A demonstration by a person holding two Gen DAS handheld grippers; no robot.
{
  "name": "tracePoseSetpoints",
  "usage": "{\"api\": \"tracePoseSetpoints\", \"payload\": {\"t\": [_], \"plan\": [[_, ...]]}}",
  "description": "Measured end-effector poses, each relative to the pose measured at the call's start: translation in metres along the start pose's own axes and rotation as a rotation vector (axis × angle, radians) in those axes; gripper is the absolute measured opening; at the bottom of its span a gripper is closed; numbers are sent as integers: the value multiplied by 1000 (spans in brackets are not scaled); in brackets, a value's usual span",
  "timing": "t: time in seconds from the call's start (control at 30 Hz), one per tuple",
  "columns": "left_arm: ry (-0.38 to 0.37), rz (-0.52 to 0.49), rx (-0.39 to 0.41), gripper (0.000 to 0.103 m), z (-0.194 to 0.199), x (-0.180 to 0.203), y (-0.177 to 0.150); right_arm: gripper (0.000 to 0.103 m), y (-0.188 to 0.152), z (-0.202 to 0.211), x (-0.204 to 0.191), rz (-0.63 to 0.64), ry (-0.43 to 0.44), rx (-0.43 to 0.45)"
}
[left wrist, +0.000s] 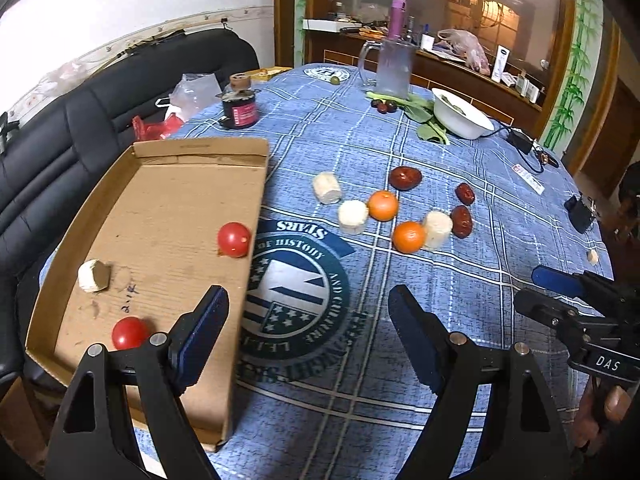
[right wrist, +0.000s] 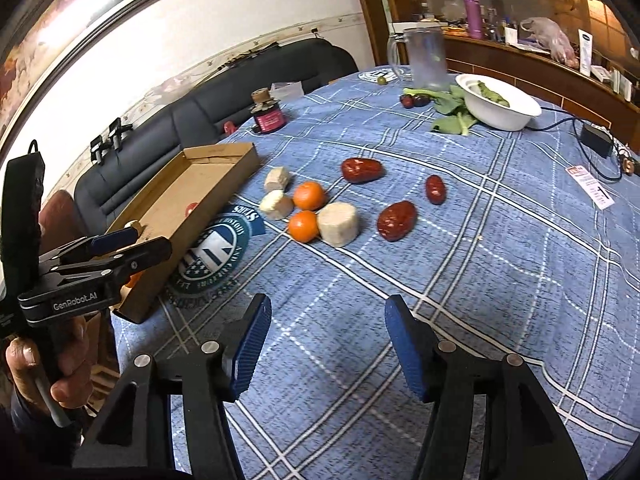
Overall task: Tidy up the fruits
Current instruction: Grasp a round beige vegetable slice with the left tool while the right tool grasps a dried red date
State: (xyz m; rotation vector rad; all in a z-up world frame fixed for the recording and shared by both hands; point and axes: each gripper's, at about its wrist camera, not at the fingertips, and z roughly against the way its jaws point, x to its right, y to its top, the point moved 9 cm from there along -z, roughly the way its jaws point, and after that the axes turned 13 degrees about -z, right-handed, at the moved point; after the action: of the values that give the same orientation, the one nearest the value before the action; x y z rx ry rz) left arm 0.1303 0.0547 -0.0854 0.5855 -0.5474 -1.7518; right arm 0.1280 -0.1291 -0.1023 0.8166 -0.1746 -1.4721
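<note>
Cardboard tray point(left wrist: 160, 216) at left on the table point(left wrist: 440, 300), holding 2 tomatoes point(left wrist: 234, 239) and a pale chunk point(left wrist: 93, 275). Left gripper point(left wrist: 308, 332) fingers open, empty. Centre — 2 oranges point(right wrist: 309, 195), pale chunks, red dates point(right wrist: 397, 220). Right gripper point(right wrist: 328, 344) fingers apart, empty.

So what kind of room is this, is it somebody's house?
Most likely a home dining or living room: a table under a blue checked tablecloth, a black sofa beside it, and a wooden counter cluttered with household things.
</note>
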Motion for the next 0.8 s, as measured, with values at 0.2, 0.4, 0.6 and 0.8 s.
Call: {"api": "tracePoseSetpoints", "payload": {"t": [0.2, 0.4, 0.6, 0.8], "plan": [[-18, 5, -13, 82, -11, 4, 8, 61, 8, -6, 13, 0, -26, 3], [5, -25, -22, 82, -29, 2, 22, 52, 21, -23, 25, -9, -63, -3], [-39, -18, -53, 82, -55, 8, 35, 50, 38, -46, 32, -10, -83, -10], [-35, -36, -85, 76, -80, 9, 45, 43, 52, -73, 42, -36, -107, -29]]}}
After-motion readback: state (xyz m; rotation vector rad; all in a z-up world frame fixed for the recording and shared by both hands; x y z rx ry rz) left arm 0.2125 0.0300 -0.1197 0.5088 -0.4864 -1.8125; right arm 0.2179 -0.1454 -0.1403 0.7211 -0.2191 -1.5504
